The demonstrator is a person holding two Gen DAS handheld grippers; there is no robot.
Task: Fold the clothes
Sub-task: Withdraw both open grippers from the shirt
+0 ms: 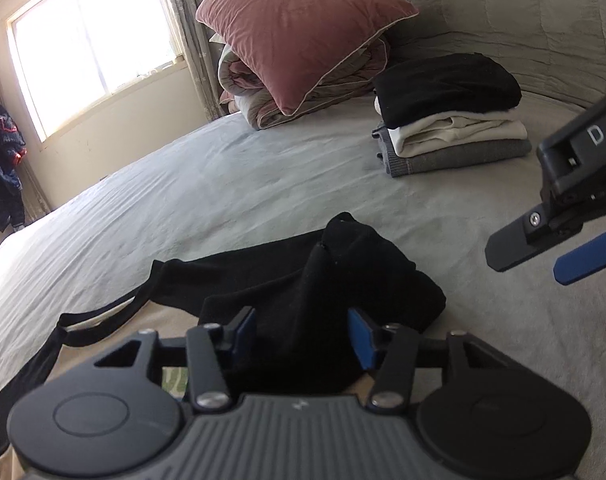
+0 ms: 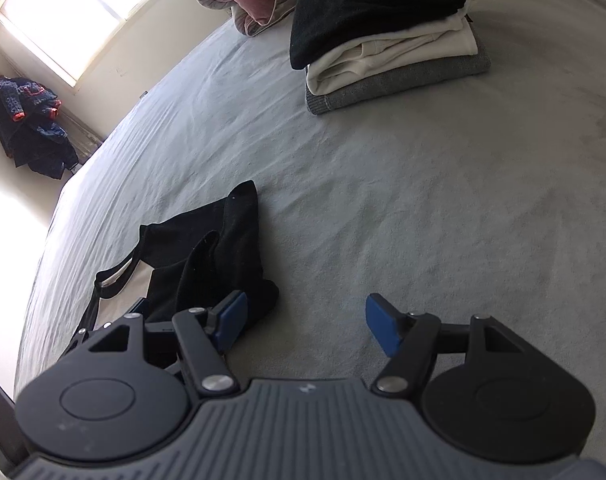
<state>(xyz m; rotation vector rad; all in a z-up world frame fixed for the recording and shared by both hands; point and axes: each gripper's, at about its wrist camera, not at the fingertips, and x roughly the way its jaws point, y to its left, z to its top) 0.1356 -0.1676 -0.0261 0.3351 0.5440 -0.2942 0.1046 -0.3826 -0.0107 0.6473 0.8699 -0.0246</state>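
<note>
A crumpled black garment lies on the grey bed sheet, partly over a beige piece with black trim. My left gripper is shut on a bunched fold of the black garment, which fills the gap between its blue pads. In the right wrist view the same garment lies to the left. My right gripper stands open over bare sheet, its left finger beside the cloth's edge, nothing between the pads. It also shows at the right edge of the left wrist view, right gripper.
A stack of folded clothes, black on cream on grey, sits further back on the bed, stack. A pink pillow rests on a rolled blanket behind it. A dark jacket hangs by the window wall, left.
</note>
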